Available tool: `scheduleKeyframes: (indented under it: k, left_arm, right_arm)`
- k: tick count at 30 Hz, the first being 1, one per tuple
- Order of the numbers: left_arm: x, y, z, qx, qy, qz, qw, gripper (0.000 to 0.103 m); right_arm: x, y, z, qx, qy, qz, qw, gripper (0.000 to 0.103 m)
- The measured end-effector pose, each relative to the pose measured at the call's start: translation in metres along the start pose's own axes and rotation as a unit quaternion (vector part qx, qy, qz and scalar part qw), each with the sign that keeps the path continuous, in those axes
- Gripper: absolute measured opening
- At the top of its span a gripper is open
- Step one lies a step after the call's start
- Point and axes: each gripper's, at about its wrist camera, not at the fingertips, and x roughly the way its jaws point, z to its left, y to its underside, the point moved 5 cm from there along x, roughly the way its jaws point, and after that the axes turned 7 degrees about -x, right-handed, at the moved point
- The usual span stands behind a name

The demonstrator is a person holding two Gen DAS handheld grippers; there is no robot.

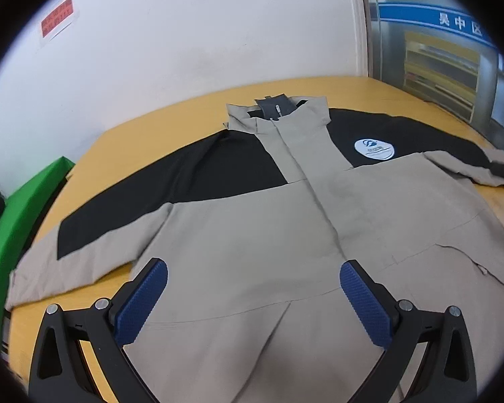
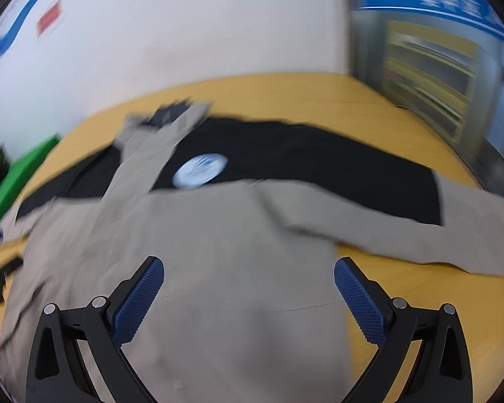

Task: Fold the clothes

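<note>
My left claw [image 1: 253,273] stands wide open, its blue ribbed pads [image 1: 141,302] spread apart and holding nothing; between them lies the lower front of the jacket [image 1: 252,228]. My right claw [image 2: 248,270] is likewise spread wide and empty, poised over the jacket's [image 2: 218,252] hem region, its right pad [image 2: 361,299] over the garment's side edge where the yellow bench [image 2: 403,305] shows.

The jacket lies flat, front side up, on the bench [image 1: 134,124]. Its long axis runs from the hem nearest my claws to the collar [image 1: 275,110] at the far end, which points toward the white wall [image 1: 184,33]. The closed front placket [image 1: 305,174] marks this axis. The body is tan; the shoulders and upper sleeves are black, with a white round badge [image 1: 374,149] on one chest panel.

Both sleeves extend sideways, across the long axis: the left sleeve [image 1: 84,235] reaches toward a green object [image 1: 20,208] at the bench's edge, the right sleeve [image 2: 420,228] lies outstretched on the bench. The right wrist view is motion-blurred.
</note>
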Motion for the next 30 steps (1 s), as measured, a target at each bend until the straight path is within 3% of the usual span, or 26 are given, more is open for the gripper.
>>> scheduleKeyframes:
  k: [3,8,11,19,22,30]
  left_arm:
    - [0.000,0.002,0.005,-0.015,0.009,0.002,0.9999,0.103]
    - [-0.004,-0.001,0.017,-0.032,0.004,0.001,0.9995,0.103]
    - [-0.011,-0.001,0.023,-0.042,0.002,-0.005,0.9991,0.103]
    - [-0.002,0.007,0.022,-0.058,0.013,0.011,0.9982,0.103]
    - [0.002,0.011,0.018,-0.049,0.014,0.020,0.9985,0.103]
    - [0.007,0.016,0.017,-0.056,0.029,0.024,0.9977,0.103]
  right_arm:
    - [-0.016,0.004,-0.073,0.047,0.046,-0.023,0.998,0.103]
    - [-0.035,0.022,-0.198,0.083,0.156,-0.014,0.984,0.103]
    - [-0.039,0.036,-0.244,0.094,0.179,0.007,0.979,0.103]
    - [-0.030,0.062,-0.308,0.185,0.177,0.035,0.966,0.103]
    - [-0.022,0.071,-0.325,0.207,0.190,0.055,0.958,0.103]
    - [-0.020,0.090,-0.371,0.295,0.206,0.053,0.932,0.101]
